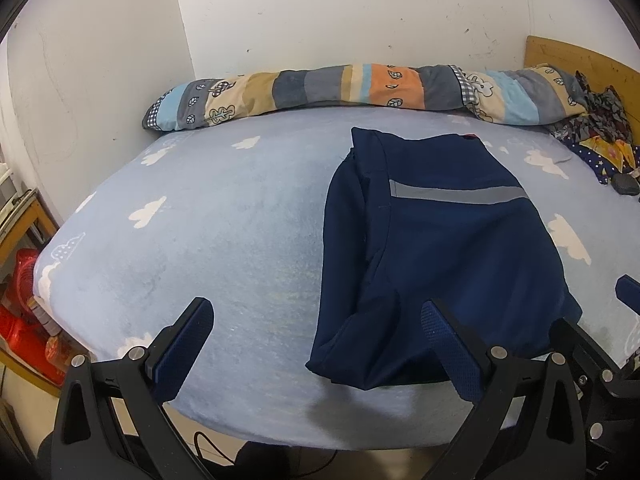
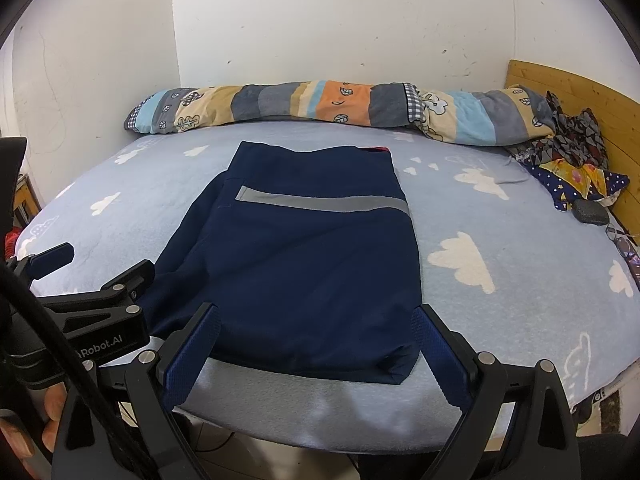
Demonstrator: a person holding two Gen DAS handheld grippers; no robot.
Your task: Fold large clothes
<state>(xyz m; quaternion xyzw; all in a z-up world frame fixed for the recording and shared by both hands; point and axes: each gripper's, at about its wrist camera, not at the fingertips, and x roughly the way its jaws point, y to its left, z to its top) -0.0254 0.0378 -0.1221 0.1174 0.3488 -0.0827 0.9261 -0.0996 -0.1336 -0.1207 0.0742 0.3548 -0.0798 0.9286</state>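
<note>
A navy garment [image 1: 432, 248] [image 2: 304, 256] with a grey reflective stripe [image 2: 320, 200] lies folded into a long rectangle on the bed, its near hem close to the front edge. My left gripper [image 1: 316, 320] stands open at the garment's near left corner, holding nothing. Over the near hem my right gripper [image 2: 316, 324] is open too, the cloth lying between and beyond its fingers, untouched as far as I can see. The left gripper's body [image 2: 100, 320] shows at the left of the right wrist view, and a right finger [image 1: 628, 290] shows at the right edge of the left wrist view.
The bed's light blue cloud-print sheet [image 2: 500, 264] spreads around the garment. A rolled patchwork quilt [image 2: 340, 108] lies along the far wall. Crumpled clothes [image 2: 576, 160] and a dark small object [image 2: 590, 212] sit by the wooden headboard [image 2: 580, 92]. Red items [image 1: 24, 312] stand on the floor at left.
</note>
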